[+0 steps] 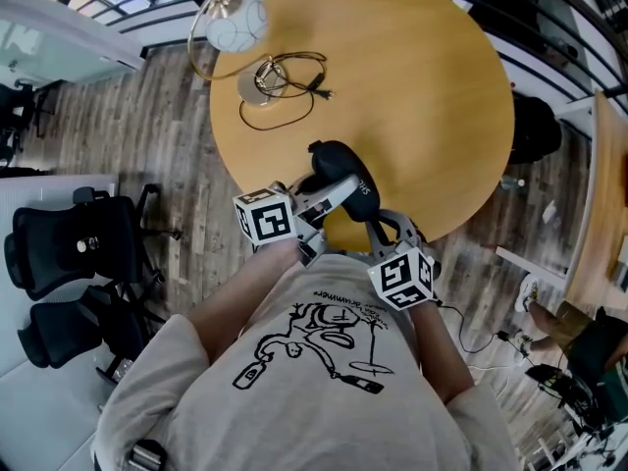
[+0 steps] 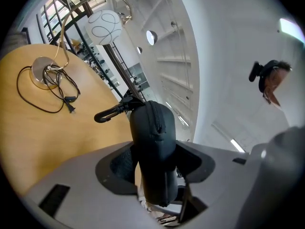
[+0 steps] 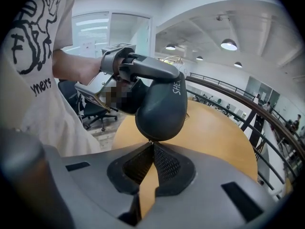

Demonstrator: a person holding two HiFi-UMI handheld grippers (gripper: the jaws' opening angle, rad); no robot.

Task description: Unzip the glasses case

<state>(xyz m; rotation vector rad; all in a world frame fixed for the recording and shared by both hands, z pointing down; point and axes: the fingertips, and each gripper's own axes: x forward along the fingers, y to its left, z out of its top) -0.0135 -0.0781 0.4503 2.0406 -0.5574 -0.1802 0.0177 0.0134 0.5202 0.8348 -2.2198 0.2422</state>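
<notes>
Left gripper (image 2: 153,159) clamps glasses case (image 2: 152,125) between its jaws; right gripper (image 3: 152,145) pinches zipper pull (image 3: 150,141).

Bright, even light fills the room. Ceiling lamps (image 3: 228,44) glow white. The table (image 1: 422,96) has faint shadows. Both gripper views bend at the edges, with dark corners. The black glasses case (image 2: 152,147) looks blurry up close.

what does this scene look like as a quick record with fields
glasses case: black, zipper looks closed, held over the near edge of the table
left gripper: clamped on the case's sides
right gripper: shut at the case's end, apparently pinching the zipper pull
table: round, wooden, with a lamp and its cable on the far side
</notes>
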